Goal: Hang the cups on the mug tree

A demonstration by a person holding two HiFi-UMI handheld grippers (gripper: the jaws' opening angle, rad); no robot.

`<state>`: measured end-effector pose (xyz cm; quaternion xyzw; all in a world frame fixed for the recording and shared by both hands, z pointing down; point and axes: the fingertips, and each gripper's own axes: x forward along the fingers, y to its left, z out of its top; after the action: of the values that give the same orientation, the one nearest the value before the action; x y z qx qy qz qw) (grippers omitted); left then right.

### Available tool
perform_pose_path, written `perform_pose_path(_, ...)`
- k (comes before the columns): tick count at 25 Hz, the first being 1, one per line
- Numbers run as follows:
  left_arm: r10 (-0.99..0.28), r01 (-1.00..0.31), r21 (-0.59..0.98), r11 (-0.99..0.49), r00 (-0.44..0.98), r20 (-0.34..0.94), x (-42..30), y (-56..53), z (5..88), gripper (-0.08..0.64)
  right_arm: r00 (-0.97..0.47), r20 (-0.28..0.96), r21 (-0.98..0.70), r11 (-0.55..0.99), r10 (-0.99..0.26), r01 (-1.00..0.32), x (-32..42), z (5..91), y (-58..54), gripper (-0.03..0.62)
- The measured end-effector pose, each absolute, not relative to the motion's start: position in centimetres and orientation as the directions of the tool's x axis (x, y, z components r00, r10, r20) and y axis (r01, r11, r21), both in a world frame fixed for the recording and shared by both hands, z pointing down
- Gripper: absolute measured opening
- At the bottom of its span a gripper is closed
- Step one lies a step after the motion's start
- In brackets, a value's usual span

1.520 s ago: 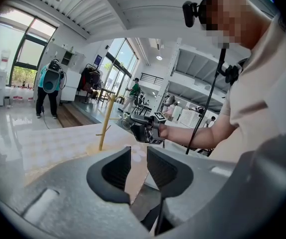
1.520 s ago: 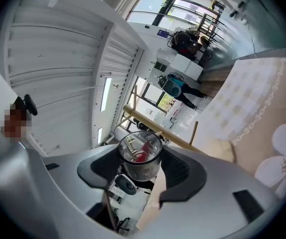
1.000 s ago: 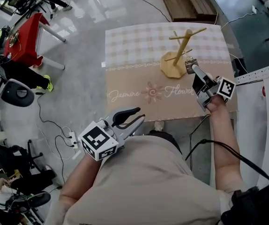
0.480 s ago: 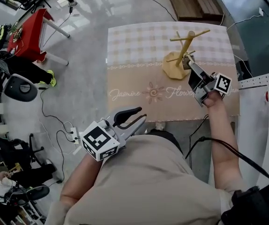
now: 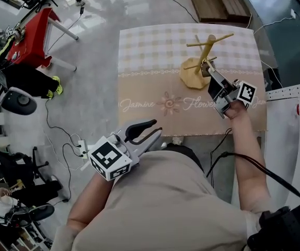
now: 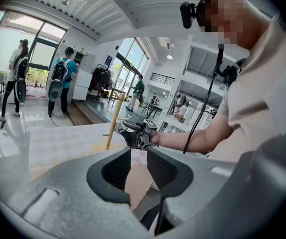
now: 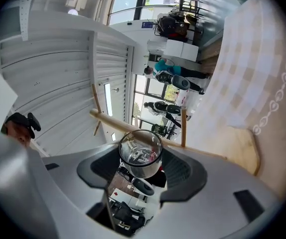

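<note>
A wooden mug tree (image 5: 204, 52) stands at the far right of the cloth-covered table (image 5: 155, 61), its pegs bare. My right gripper (image 5: 211, 73) is shut on a small shiny steel cup (image 5: 207, 68), held right beside the tree's lower peg, above its base (image 5: 193, 77). In the right gripper view the cup (image 7: 140, 156) sits between the pads with its mouth toward the camera, and the tree's pole (image 7: 128, 127) runs just behind it. My left gripper (image 5: 155, 128) hangs open with nothing in it near my body, off the table's near edge. The left gripper view shows the tree (image 6: 114, 126) far ahead.
A red table (image 5: 32, 35), an office chair (image 5: 16, 101) and floor cables (image 5: 61, 135) lie to the left. Wooden planks (image 5: 212, 1) lie beyond the table. A white frame (image 5: 291, 90) stands at the right. People stand far off in the left gripper view.
My right gripper has carried the cup up and left, closer to the mug tree's pole. The left gripper has stayed where it was.
</note>
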<state>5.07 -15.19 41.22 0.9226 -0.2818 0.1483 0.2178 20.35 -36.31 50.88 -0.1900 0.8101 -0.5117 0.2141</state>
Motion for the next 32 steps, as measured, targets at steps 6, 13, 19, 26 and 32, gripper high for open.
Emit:
perform_pose_path(6,-0.449,-0.579,0.313,-0.753,0.799,0.399,5.3,-15.0,41.0,0.086,-0.812,-0.13,-0.909,0.396,-0.57,-0.133,21.3,51.5,-36.5,0.258)
perform_pose_path(13,-0.437,-0.564,0.31,-0.765,0.809,0.393,5.2,-14.9,41.0,0.086,-0.789,-0.118,-0.91,0.383,-0.603,-0.157,22.3,51.9,-35.9,0.246)
perform_pose_path(19,-0.418,-0.541,0.311,-0.782,0.824,0.382,4.6,-14.4,41.1,0.086,-0.755,-0.049,-0.903,0.352,-0.654,-0.246,23.6,53.0,-34.3,0.188)
perform_pose_path(26,-0.362,-0.481,0.329,-0.812,0.859,0.363,3.9,-12.8,41.1,0.086,-0.666,0.151,-0.818,0.286,-0.731,-0.499,25.5,54.4,-30.2,0.076)
perform_pose_path(32,-0.321,-0.434,0.348,-0.831,0.885,0.338,2.4,-11.1,40.9,0.086,-0.635,0.289,-0.704,0.29,-0.717,-0.648,23.1,53.3,-24.1,0.025)
